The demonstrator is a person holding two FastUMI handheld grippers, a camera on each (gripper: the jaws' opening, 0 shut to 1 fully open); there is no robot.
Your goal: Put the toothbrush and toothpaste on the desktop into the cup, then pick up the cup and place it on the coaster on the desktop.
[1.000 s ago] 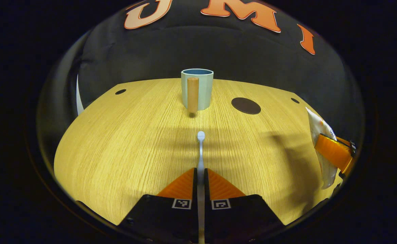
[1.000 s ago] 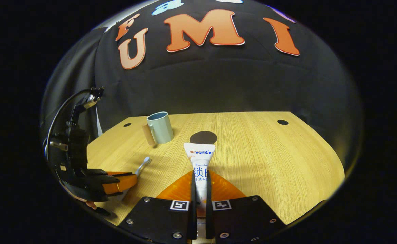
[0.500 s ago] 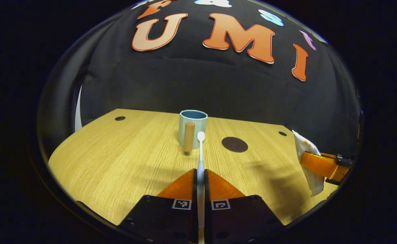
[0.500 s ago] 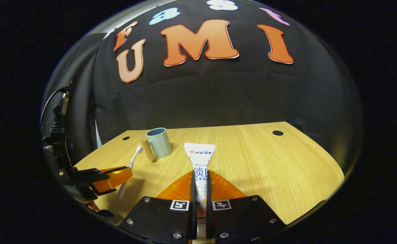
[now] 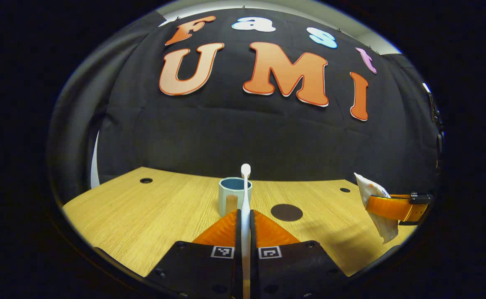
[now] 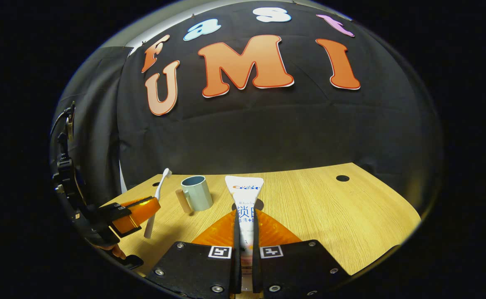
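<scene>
My left gripper pinches the stiff, light toothbrush low; right gripper squeezes the soft paste mid-tube

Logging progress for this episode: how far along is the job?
Done: both items lifted. In hand: left gripper clamps the toothbrush, right gripper clamps the toothpaste tube. Left: the cup looks empty and stands beside the coaster, not on it.
</scene>
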